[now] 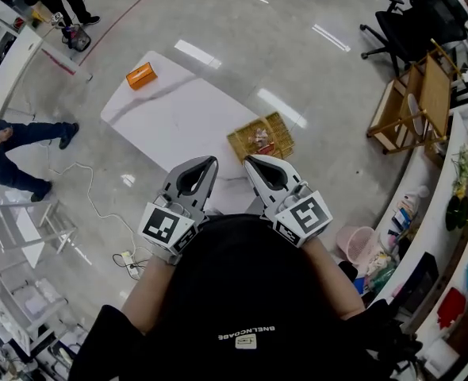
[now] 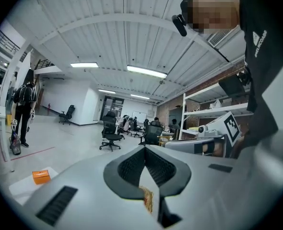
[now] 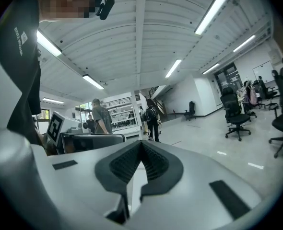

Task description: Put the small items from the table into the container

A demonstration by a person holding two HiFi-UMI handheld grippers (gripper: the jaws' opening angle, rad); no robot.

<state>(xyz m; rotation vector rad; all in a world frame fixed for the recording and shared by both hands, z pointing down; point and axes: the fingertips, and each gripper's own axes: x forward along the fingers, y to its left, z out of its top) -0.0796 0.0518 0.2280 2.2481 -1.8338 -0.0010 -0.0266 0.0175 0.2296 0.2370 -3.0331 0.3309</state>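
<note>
Small pale items (image 1: 259, 139), too small to identify, lie bunched inside a shallow woven straw-coloured rectangular basket (image 1: 280, 125), the only container on the white rectangular counter (image 1: 178, 117). The basket sits at the counter's right end, on the side nearer the person. Its long axis runs left to right in the head view, with the right end angled slightly away from the person. The items lie near the basket's middle, and the rest of its floor is bare weave.

An orange box (image 1: 140, 75) lies at the counter's far left corner, well apart from the basket, with its long axis roughly parallel to the basket's.

The left gripper (image 1: 212, 160) and right gripper (image 1: 247, 159) are held side by side at the counter's near side, tips pointing toward it. Each is clenched, jaw tips meeting with nothing between them.
</note>
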